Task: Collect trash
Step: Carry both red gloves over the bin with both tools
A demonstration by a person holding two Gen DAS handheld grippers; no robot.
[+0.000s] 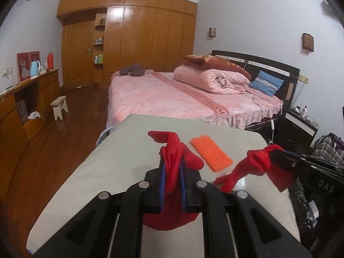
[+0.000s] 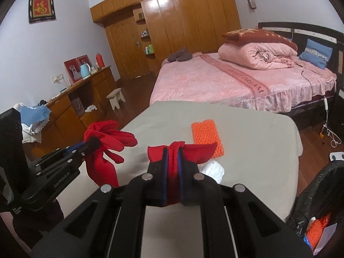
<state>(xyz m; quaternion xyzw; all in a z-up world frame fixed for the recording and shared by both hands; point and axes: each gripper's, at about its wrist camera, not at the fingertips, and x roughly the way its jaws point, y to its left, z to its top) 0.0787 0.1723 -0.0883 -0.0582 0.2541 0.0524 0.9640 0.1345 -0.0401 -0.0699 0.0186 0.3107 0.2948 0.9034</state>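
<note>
both the left gripper and right gripper are clamped on a floppy red glove each, bunched mid-fabric, light stuff, easy hold

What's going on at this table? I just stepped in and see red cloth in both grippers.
A person is clearing trash with two handheld grippers. The left gripper is shut on a red fabric glove, and the right gripper is shut on a second red fabric glove, both above the grey table. An orange mesh pad and a crumpled white wad lie on the table. A black trash bag sits at the right.
</note>
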